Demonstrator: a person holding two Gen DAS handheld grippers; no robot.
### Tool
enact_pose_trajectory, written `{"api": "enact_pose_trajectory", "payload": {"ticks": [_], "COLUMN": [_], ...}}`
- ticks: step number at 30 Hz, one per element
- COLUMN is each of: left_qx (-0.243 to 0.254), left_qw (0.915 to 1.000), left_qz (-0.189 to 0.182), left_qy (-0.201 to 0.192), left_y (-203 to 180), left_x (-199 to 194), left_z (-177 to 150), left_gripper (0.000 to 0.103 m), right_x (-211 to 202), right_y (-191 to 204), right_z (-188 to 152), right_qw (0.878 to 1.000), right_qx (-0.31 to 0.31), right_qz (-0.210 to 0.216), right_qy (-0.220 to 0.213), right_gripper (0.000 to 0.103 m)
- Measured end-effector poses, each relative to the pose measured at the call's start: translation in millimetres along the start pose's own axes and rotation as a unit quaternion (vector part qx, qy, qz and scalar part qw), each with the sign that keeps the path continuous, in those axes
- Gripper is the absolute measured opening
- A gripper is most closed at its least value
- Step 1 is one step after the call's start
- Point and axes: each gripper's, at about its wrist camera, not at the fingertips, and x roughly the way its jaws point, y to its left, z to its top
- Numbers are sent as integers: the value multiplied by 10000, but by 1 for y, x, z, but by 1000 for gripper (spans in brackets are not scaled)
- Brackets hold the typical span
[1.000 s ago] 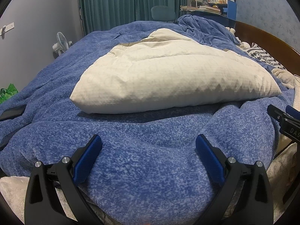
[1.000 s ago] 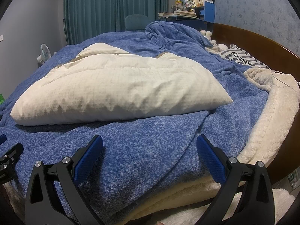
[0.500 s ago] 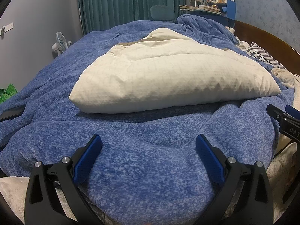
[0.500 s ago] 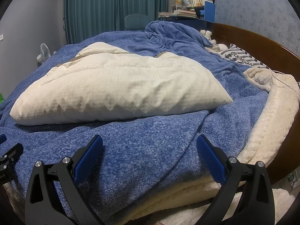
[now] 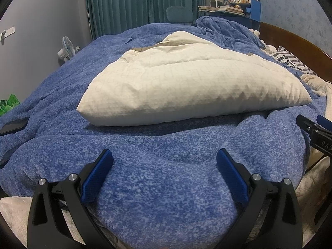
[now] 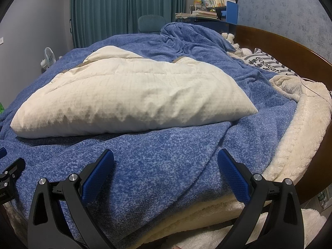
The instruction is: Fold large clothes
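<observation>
A cream quilted padded garment (image 5: 193,89) (image 6: 132,99) lies folded flat on the blue fleece blanket (image 5: 166,176) (image 6: 161,157) that covers the bed. My left gripper (image 5: 165,161) hovers open over the blanket's near edge, short of the garment, with nothing between its blue pads. My right gripper (image 6: 166,161) is open the same way, further right along the near edge. Each gripper shows at the rim of the other's view: the right gripper's body at the right edge (image 5: 317,132), the left gripper's body at the left edge (image 6: 8,176).
A brown wooden bed frame (image 6: 290,47) curves along the right. A striped pillow (image 6: 267,66) and a cream fleece blanket (image 6: 300,128) lie on the right side. A fan (image 5: 67,49), teal curtains (image 5: 145,2), a chair (image 6: 149,23) and a desk with books (image 6: 209,6) stand beyond. A dark phone (image 5: 12,126) lies at left.
Both grippers have barely drifted; the garment sits a touch closer in the left wrist view. Nothing was taken hold of or let go.
</observation>
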Motion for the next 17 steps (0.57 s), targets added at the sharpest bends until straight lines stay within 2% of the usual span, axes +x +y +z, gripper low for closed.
{"api": "enact_pose_trajectory", "payload": {"ticks": [7,14,17], "left_qx": [72,-8,-66], "left_qw": [10000,9996,9991], "left_qz": [-30,-53,-145], "left_qy": [20,275,405], "left_y": [3,5,8], "left_x": [3,11,8], "left_z": [0,6,11], "left_gripper": [96,96,96], "right_x": [0,0,0], "right_y": [-1,-2,-11], "right_z": [-2,-2,-3], "right_qw": [10000,10000,9996], "right_qx": [-4,15,208], "right_qz": [-2,7,125], "right_qy": [5,28,125], "right_gripper": [96,96,96]}}
